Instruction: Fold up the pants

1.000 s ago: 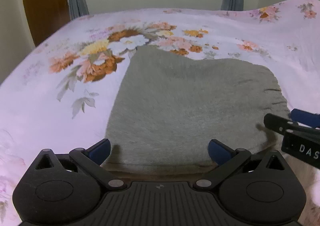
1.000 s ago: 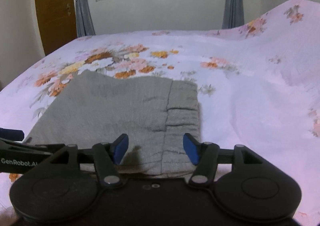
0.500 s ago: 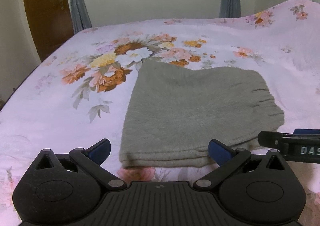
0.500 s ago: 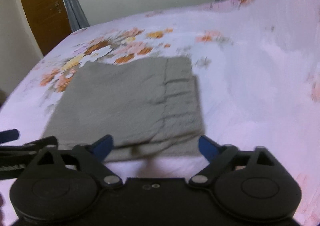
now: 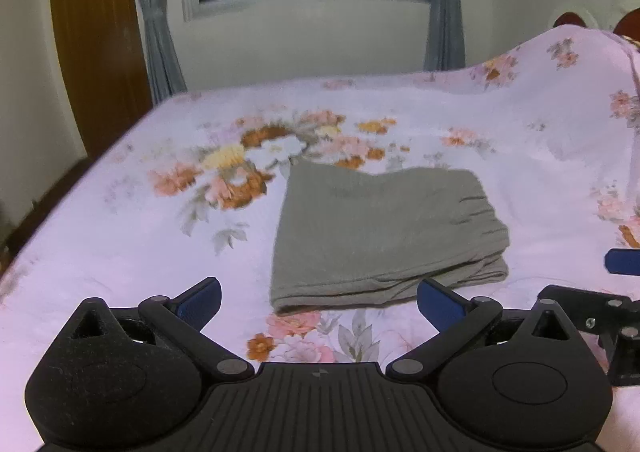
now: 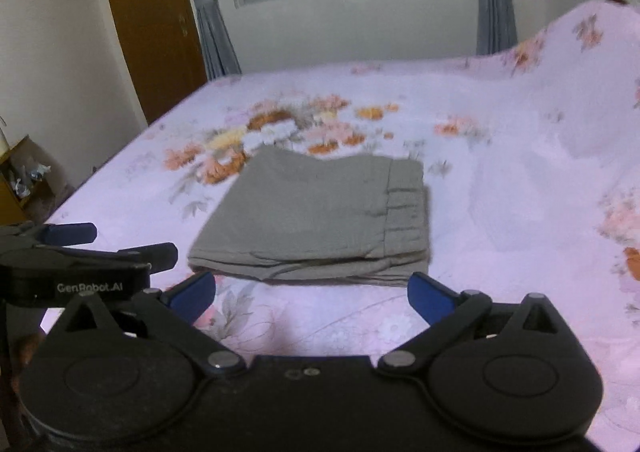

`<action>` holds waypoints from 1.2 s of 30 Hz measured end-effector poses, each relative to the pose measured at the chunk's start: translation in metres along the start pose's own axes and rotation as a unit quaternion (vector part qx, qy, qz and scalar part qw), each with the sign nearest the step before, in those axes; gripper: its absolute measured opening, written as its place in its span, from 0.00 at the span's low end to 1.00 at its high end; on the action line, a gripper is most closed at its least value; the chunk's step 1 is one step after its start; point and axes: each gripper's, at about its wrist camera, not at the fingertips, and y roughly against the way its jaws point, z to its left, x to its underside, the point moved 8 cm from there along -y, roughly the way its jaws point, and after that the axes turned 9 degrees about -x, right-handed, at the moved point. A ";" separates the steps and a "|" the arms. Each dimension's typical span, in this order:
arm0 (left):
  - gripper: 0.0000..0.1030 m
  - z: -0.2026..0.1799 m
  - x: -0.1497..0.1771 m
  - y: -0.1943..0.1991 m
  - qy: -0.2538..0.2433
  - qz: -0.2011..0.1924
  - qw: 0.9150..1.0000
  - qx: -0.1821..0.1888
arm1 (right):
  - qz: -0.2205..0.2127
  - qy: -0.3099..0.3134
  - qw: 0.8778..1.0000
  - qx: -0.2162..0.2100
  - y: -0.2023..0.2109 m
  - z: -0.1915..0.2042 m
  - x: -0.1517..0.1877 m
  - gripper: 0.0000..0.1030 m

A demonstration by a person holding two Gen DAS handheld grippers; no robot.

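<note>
We see the grey knit pants [image 5: 384, 236], folded into a thick rectangular stack, lying flat on the pale pink bedsheet printed with orange and white flowers [image 5: 120, 244]. In the left wrist view the stack sits just past the fingertips, toward 12 o'clock and a little to 1 o'clock; its gathered elastic waistband is on the 3 o'clock side and the folded edges face us. In the right wrist view the pants [image 6: 320, 220] lie straight ahead at 12 o'clock, with the waistband again at 3 o'clock.

Our left gripper [image 5: 318, 298] holds its blue-padded fingers spread wide, with only bedsheet between them; the pads touch nothing. Our right gripper [image 6: 310, 294] is still opening, its jaws now spread wide, and nothing lies between them either: the near edge of the pants is just beyond the tips, apart from the pads. Each gripper shows at the edge of the other's view, the right at 3 o'clock and the left at 9 o'clock.

Beyond the bed, at 12 o'clock, stands a dark window with grey curtains [image 5: 160, 24], and at 10 o'clock a brown wooden door [image 5: 96, 44].
</note>
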 end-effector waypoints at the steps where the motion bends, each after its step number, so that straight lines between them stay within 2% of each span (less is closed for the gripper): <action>1: 1.00 0.003 0.000 0.009 0.000 -0.006 1.000 0.000 | -0.004 0.001 1.000 0.003 0.009 0.004 0.001 1.00; 5: 1.00 0.012 0.002 0.042 0.007 -0.013 1.000 0.004 | -0.039 0.010 0.999 0.033 0.041 0.011 -0.001 1.00; 11: 1.00 0.024 0.005 0.081 0.026 -0.020 0.999 0.005 | -0.060 0.010 0.996 0.069 0.073 0.008 0.001 1.00; 17: 1.00 0.024 0.006 0.108 0.026 -0.034 0.999 0.005 | -0.081 0.006 0.993 0.083 0.094 0.009 0.007 1.00; 26: 1.00 0.018 0.011 0.124 0.030 -0.030 0.999 0.013 | -0.098 -0.007 0.991 0.090 0.104 0.009 0.009 1.00; 36: 1.00 0.015 0.011 0.126 0.029 -0.032 0.999 0.009 | -0.098 -0.007 0.992 0.085 0.105 0.012 0.012 1.00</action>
